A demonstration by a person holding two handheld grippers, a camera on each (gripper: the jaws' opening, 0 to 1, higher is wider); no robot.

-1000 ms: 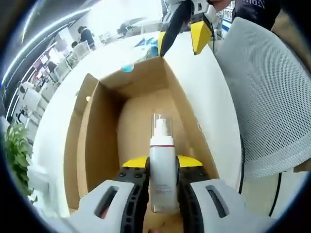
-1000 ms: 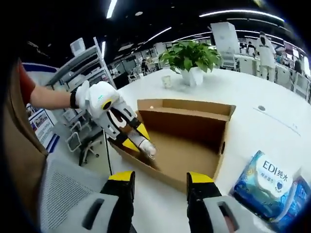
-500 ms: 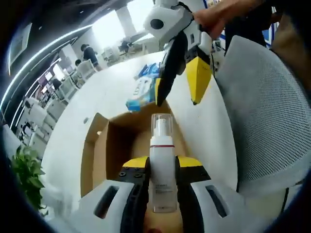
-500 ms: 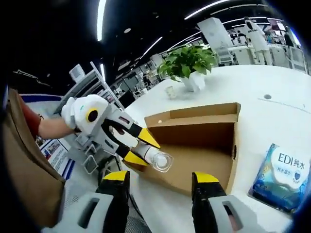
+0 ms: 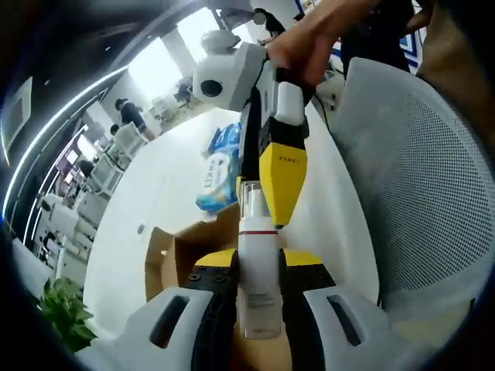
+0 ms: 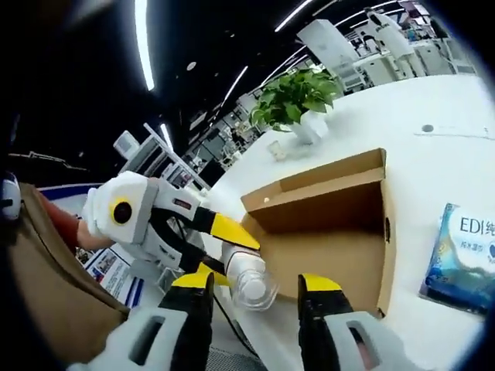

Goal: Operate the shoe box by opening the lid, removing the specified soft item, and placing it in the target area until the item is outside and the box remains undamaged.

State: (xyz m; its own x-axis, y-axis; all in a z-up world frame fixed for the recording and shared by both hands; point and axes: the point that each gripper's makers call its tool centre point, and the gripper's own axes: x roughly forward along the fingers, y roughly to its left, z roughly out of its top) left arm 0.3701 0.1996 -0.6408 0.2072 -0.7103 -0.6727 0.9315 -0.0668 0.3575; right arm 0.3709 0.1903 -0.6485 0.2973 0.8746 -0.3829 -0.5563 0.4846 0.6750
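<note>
Holding pump bottle (image 5: 253, 286) lengthwise in left gripper (image 5: 256, 267), cap toward right gripper (image 6: 255, 290).

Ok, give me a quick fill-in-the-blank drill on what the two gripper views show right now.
1. The left gripper is shut on a white pump ____.
2. The cardboard box on the white table has its top ____.
3. The blue tissue pack lies ____ the box.
4. The right gripper has its fingers ____, holding nothing.

Missing words: bottle; open; outside; open
</note>
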